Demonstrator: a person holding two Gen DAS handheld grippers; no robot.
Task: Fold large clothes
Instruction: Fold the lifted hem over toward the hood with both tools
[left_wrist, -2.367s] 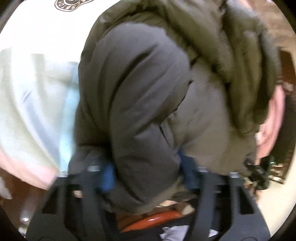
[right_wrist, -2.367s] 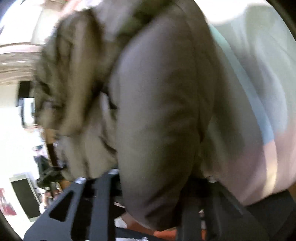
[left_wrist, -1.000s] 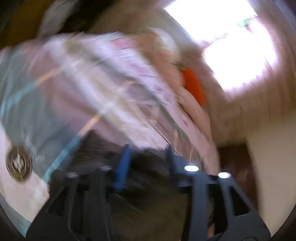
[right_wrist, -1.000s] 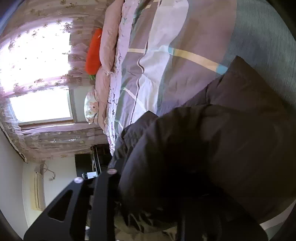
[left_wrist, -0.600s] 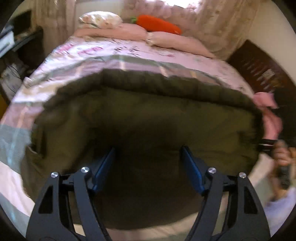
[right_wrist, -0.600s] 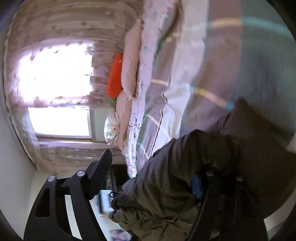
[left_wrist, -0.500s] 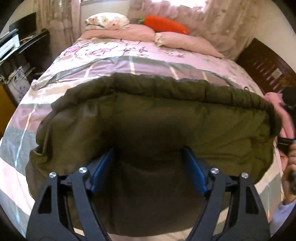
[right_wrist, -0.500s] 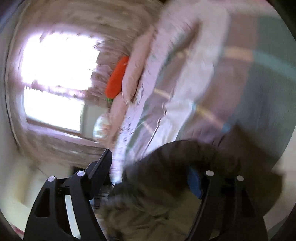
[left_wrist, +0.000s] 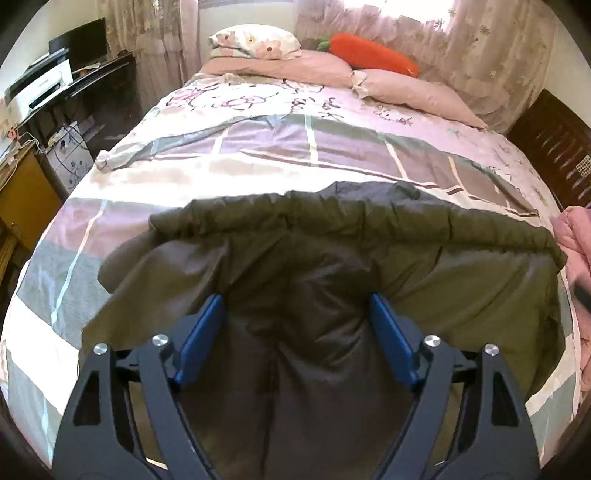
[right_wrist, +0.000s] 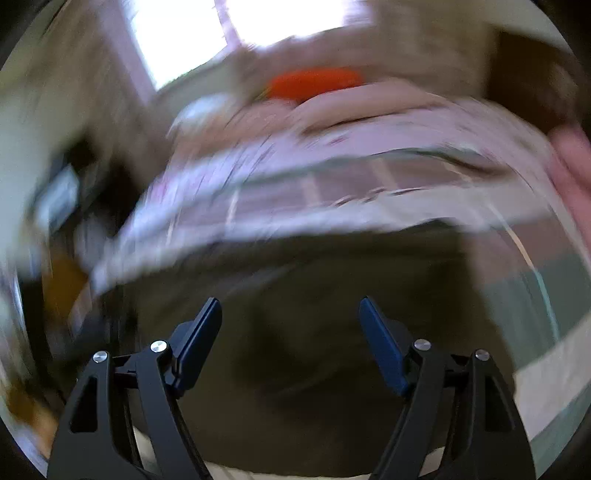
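Both grippers, left gripper (left_wrist: 295, 314) and right gripper (right_wrist: 290, 317), have just been opening and stand apart, nothing pinched. Olive jacket (left_wrist: 332, 277) lies spread on the near bed (left_wrist: 258, 147). Smooth the gathered far hem flat before regripping an edge.

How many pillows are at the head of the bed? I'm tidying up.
3: a floral pillow far left, a pink pillow below it, another pink pillow right. Others may be hidden.

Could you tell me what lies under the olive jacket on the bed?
The olive jacket lies spread on a checked pink, grey and white duvet, which shows around it on the left, right and far sides. Whatever sits beneath its middle is covered.
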